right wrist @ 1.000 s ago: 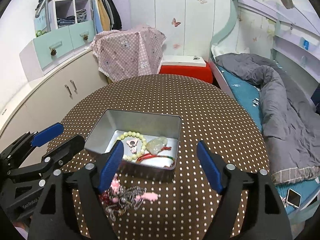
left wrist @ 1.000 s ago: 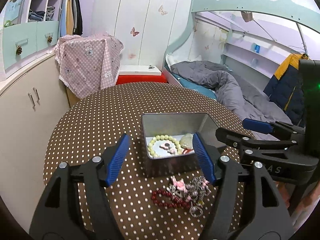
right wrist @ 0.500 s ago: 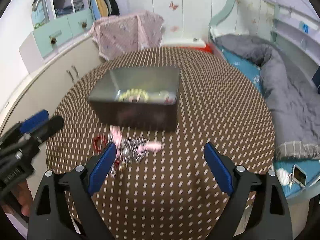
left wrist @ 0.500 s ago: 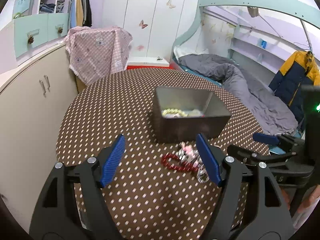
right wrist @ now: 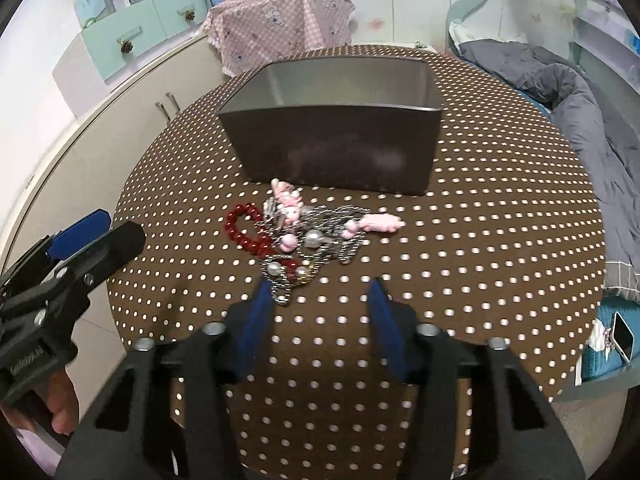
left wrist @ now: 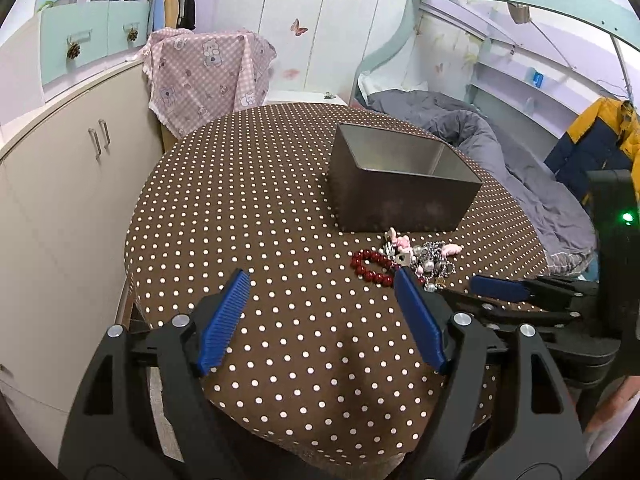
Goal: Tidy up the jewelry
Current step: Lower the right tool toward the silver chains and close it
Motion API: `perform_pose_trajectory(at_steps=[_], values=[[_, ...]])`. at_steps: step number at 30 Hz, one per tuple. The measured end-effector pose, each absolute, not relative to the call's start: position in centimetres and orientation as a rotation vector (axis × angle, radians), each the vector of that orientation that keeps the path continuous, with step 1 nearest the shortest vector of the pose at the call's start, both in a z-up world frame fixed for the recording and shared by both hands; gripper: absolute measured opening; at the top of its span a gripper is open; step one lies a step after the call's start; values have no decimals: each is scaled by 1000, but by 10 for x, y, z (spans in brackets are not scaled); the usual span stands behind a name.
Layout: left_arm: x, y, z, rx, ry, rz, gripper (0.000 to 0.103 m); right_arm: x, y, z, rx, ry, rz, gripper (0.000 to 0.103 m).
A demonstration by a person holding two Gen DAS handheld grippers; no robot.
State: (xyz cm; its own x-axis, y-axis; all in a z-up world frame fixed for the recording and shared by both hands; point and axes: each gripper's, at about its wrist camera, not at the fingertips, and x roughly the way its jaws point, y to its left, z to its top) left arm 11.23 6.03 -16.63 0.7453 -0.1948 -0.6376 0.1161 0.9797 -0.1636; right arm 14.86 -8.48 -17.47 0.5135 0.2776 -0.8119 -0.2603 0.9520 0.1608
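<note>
A grey metal tin (left wrist: 404, 184) (right wrist: 332, 148) stands open on the round polka-dot table (left wrist: 260, 208) (right wrist: 500, 240); its inside is hidden from this low angle. A tangled pile of jewelry (left wrist: 412, 256) (right wrist: 304, 236) lies just in front of it, with a red bead bracelet (left wrist: 372, 268) (right wrist: 244, 232), silver chains and pink charms (right wrist: 372, 224). My left gripper (left wrist: 320, 280) is open and empty, low over the table, left of the pile. My right gripper (right wrist: 318, 292) is open and empty, just before the pile.
A cream cabinet (left wrist: 60, 184) runs along the left. A bed with a grey duvet (left wrist: 500, 152) (right wrist: 580, 92) lies to the right. A pink checked cloth (left wrist: 204, 72) hangs behind the table. A phone (right wrist: 622, 336) lies off the table at right.
Both grippers have dropped lower and pulled back toward the table's near edge. The tin's inside has gone out of sight. My right gripper has come down close to the jewelry pile.
</note>
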Motion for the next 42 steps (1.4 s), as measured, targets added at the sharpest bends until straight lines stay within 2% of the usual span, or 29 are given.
perform_pose_trajectory(at_steps=[4, 6, 14, 29, 34, 42], values=[[111, 58, -172, -115, 721, -180, 74, 152, -77, -177, -1, 985, 324, 9], [112, 57, -174, -113, 729, -187, 74, 153, -76, -177, 3, 991, 340, 2], [112, 45, -175, -98, 731, -212, 74, 149, -85, -163, 0, 942, 330, 1], [120, 18, -174, -70, 749, -270, 74, 151, -127, -94, 37, 733, 260, 1], [127, 6, -178, -94, 775, -318, 74, 151, -145, -94, 61, 715, 224, 1], [148, -19, -189, -151, 872, -363, 45, 154, -165, -111, 100, 762, 215, 1]])
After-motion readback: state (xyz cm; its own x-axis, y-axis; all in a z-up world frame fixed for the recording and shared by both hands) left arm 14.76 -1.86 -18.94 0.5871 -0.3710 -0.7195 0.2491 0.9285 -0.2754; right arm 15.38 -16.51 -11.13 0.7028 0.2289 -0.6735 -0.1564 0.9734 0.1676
